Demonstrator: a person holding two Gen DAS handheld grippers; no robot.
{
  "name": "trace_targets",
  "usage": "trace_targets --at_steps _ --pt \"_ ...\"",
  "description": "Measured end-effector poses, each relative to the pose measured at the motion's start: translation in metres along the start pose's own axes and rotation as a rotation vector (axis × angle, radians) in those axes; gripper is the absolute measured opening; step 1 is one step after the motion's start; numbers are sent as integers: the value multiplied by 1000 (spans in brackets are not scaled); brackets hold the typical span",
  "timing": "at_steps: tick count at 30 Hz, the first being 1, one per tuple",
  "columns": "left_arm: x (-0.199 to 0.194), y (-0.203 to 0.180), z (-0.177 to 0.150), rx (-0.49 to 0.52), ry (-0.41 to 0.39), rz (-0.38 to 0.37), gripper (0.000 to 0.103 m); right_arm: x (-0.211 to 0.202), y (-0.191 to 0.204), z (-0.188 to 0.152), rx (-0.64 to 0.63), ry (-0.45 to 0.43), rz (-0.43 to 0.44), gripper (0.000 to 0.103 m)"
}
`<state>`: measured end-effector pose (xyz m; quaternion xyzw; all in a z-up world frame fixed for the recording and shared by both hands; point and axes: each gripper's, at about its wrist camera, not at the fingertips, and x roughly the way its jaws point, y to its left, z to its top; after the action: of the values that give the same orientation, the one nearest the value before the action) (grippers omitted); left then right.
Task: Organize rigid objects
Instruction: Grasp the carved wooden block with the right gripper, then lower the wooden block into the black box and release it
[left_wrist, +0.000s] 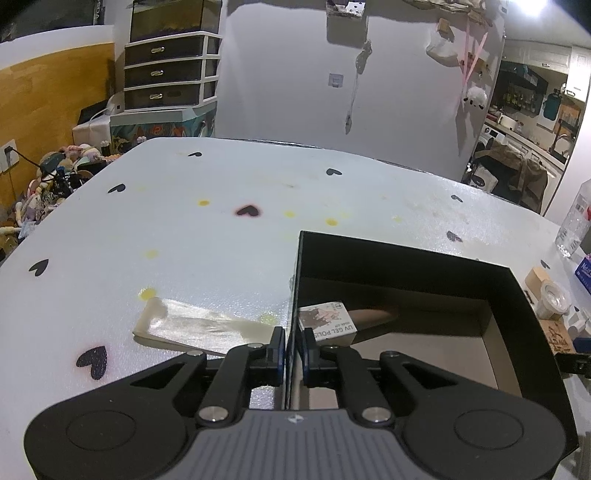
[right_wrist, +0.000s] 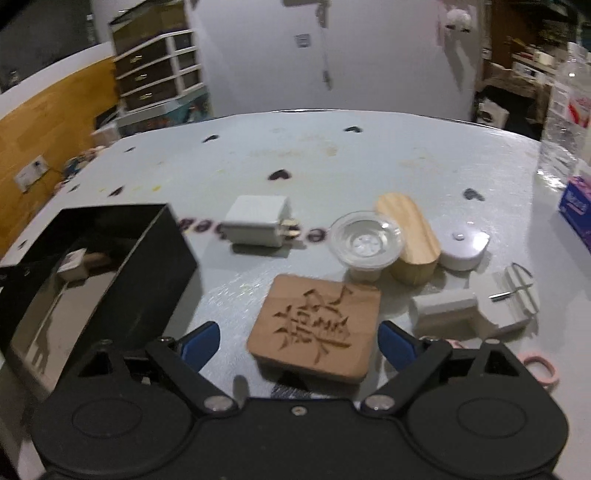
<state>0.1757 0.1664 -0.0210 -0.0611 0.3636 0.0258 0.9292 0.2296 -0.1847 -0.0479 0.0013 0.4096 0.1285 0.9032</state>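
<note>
My left gripper (left_wrist: 294, 350) is shut on the near left wall of the black box (left_wrist: 509, 291), one finger outside and one inside. Inside the box lie a small UV gel polish carton (left_wrist: 327, 323) and a brown piece (left_wrist: 373, 315). My right gripper (right_wrist: 299, 341) is open, its blue fingertips (right_wrist: 201, 343) on either side of a square wooden block with a carved character (right_wrist: 316, 326) that lies on the table. The black box also shows at the left of the right wrist view (right_wrist: 155, 273).
On the white heart-print table (right_wrist: 332, 162) lie a white charger (right_wrist: 258, 221), a clear lid (right_wrist: 365, 243), an oval wooden block (right_wrist: 410, 236), a white round case (right_wrist: 463, 247), white plastic parts (right_wrist: 465, 310) and a pink ring (right_wrist: 541, 369). A cream flat card (left_wrist: 199, 328) lies left of the box. A water bottle (right_wrist: 565, 122) stands far right.
</note>
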Motion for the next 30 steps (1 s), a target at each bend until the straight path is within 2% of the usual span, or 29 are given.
trace_targets --at_steps 3,9,14,19,24,27,30 --pt "0 1 0 4 0 1 8 10 -3 7 36 18 -47 86" --pt "-2 0 0 -2 1 -4 8 22 -1 9 77 54 -49 86" --pt "-2 0 0 7 0 0 8 14 -2 9 108 52 -46 84" --pt "-2 0 0 7 0 -1 8 -24 12 18 87 -35 59 84" --pt "-1 -2 1 14 -1 -3 8 -51 48 36 7 -118 171 84" --pt "-1 -1 1 9 -1 -19 8 -54 78 45 -85 -119 247 84" --pt "-1 2 1 -1 -1 -32 8 -44 110 51 -163 -68 293 83"
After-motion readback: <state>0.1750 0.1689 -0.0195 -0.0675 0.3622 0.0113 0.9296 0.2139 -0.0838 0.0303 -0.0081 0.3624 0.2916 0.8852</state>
